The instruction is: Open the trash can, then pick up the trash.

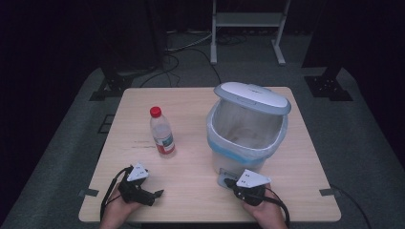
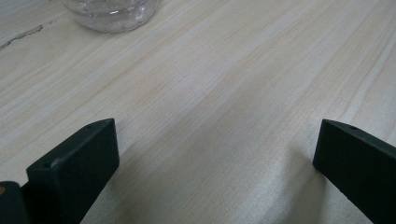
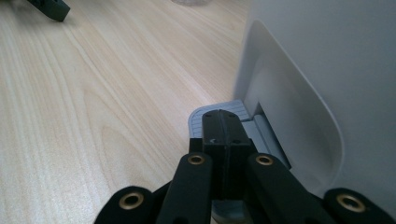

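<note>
jaws of the left gripper [image 2: 215, 154] spread wide over bare table [image 1: 191, 102], gripping nothing, low near the front edge. right gripper [image 3: 223, 122] pressed together, tips resting on the grey pedal [image 3: 198, 117] at the foot of the bin [image 1: 246, 138]. counted: one pedal bin, lid [image 1: 252, 97] raised, blue liner inside; one clear bottle [image 1: 161, 132] with red cap, upright, left of the bin and apart from it; two grippers.

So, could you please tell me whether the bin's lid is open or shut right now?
Open. The lid is tilted up at the back of the bin, exposing the liner inside, while the shut right tool rests on the pedal.
</note>
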`<state>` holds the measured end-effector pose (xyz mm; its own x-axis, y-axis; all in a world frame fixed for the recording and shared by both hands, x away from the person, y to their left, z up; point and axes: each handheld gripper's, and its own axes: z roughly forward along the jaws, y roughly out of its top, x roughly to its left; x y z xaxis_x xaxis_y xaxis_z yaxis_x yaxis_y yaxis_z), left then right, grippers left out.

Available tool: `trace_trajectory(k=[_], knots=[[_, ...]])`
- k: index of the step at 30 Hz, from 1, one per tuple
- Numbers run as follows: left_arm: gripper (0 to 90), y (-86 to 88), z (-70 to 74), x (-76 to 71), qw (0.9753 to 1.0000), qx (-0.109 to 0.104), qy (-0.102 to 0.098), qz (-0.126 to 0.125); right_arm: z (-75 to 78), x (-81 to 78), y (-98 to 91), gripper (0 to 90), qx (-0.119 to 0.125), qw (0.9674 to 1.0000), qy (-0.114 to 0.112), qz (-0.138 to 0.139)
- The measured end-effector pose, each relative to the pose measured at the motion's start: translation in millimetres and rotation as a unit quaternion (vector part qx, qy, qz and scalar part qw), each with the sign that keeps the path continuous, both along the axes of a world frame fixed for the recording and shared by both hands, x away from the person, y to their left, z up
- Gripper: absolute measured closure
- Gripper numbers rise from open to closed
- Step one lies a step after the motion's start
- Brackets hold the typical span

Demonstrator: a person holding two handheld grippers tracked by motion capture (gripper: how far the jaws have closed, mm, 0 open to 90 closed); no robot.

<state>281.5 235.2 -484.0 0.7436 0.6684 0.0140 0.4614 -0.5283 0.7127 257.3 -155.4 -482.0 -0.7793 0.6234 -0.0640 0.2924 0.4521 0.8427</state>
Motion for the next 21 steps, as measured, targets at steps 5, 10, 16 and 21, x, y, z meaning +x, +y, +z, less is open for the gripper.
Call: trace_trajectory(k=[5, 10, 16, 21], knots=[[0.0, -0.1, 0.0, 0.1, 1.0000, 0.000, 0.000, 0.000, -0.3, 0.6, 1.3, 89.4, -0.006, 1.0000, 0.005, -0.001], [0.0, -0.2, 0.0, 0.3, 1.0000, 0.000, 0.000, 0.001, -0.7, 1.5, 2.6, 89.4, -0.012, 0.9999, 0.011, -0.003], [0.0, 0.0, 0.2, 0.7, 1.0000, 0.000, 0.001, 0.001, -0.7, 1.4, 2.8, 89.5, -0.013, 0.9998, 0.011, -0.004], [0.0, 1.3, 0.5, 1.3, 1.0000, -0.008, 0.005, -0.002, -0.6, 1.8, 2.3, 89.4, -0.010, 0.9998, 0.014, -0.003]])
